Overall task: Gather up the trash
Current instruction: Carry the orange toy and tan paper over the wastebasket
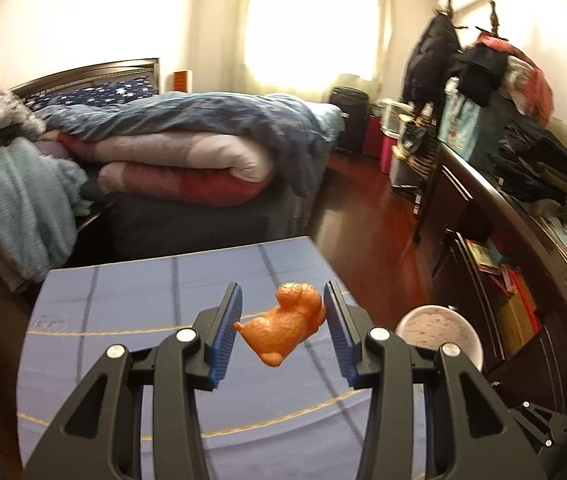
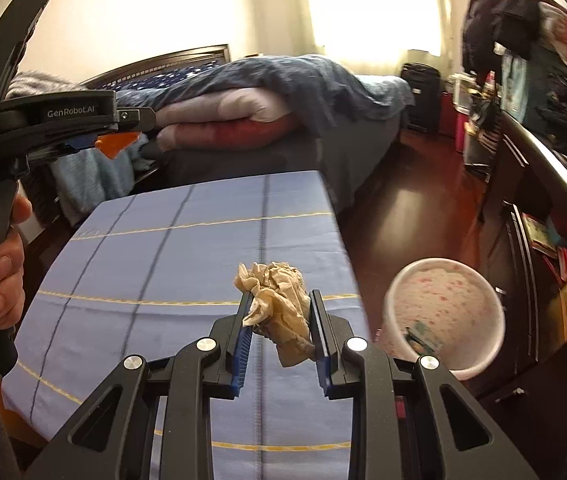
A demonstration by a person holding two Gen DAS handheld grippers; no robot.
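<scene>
My left gripper (image 1: 283, 308) is shut on an orange toy dog (image 1: 283, 324) and holds it above the blue checked table (image 1: 131, 312). In the right wrist view the left gripper (image 2: 123, 136) is raised at the far left, with the orange toy (image 2: 113, 145) between its jaws. My right gripper (image 2: 279, 312) is shut on a crumpled beige paper wad (image 2: 279, 304), held above the table (image 2: 163, 248) near its right edge. A white speckled bin (image 2: 443, 312) stands on the floor to the right of the table, with a bit of trash inside. It also shows in the left wrist view (image 1: 439, 332).
A bed (image 1: 187, 152) piled with quilts lies beyond the table. A dark dresser (image 1: 523, 216) with stacked clothes and books runs along the right wall. Red-brown wooden floor (image 1: 367, 216) lies between them. A coat rack (image 1: 443, 52) stands at the back.
</scene>
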